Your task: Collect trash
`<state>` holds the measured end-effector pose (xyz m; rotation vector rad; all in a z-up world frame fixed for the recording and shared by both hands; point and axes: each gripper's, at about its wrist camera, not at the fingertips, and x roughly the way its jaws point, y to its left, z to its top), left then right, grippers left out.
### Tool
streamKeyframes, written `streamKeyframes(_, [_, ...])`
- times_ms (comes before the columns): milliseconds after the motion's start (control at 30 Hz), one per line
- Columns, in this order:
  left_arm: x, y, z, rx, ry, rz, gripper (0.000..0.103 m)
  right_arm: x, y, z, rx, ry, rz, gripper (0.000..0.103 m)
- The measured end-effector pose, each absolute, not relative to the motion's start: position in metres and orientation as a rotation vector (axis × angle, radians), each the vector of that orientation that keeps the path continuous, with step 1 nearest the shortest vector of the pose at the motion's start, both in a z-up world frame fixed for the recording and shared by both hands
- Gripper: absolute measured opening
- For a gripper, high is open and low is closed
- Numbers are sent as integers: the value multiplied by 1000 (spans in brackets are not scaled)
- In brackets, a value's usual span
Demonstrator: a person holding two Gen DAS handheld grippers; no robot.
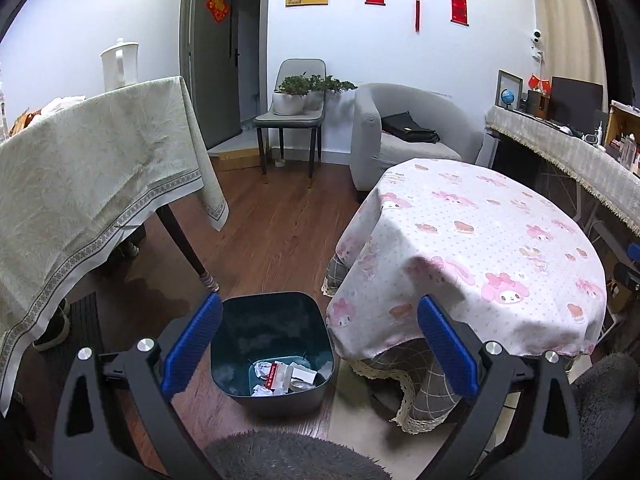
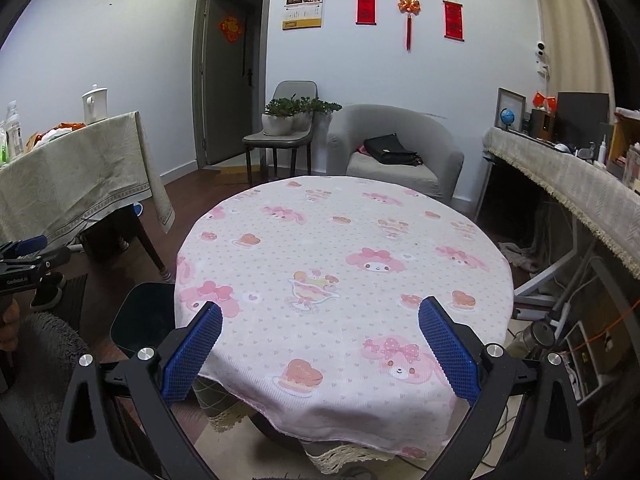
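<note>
The left hand-held gripper (image 1: 320, 336) hangs above the floor with its jaws spread wide and nothing between them; its fingers (image 1: 192, 344) are black angular arms faced with blue, finely ribbed pads. Below and between them stands the trash bin (image 1: 274, 320), a dark teal plastic tub with rounded corners and a glossy inner wall, resting on the brown wood-plank floor (image 1: 272, 240). In its bottom lies the trash (image 1: 286, 376): crumpled white paper, small white cartons and one box with a red side. The bin sits just beside the round worktop (image 1: 480, 248), whose pink-and-white cartoon-print cloth drapes over a checked under-cover edged with lace.

The right hand-held gripper (image 2: 320, 338) is of the same build, also wide apart and holding nothing, and it hovers over the near edge of that round worktop (image 2: 344, 264). From here the cloth's dotted weave and its flat top show in full, while the trash bin (image 2: 144, 316) appears only as a dark rim at the worktop's left, its contents hidden. The left hand-held gripper (image 2: 24, 258) juts in at the left edge of this view.

Both views share a second worktop (image 1: 80, 168) on the left under a pale leaf-patterned cloth, and a grey armchair (image 2: 396, 152) against the far wall.
</note>
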<state>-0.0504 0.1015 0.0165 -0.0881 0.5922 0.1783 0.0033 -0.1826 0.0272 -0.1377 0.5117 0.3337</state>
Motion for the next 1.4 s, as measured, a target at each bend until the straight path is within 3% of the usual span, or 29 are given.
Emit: streamKeyframes(1400, [-48, 102, 14, -77, 607, 176, 100, 3, -186, 27, -104, 529, 325, 99])
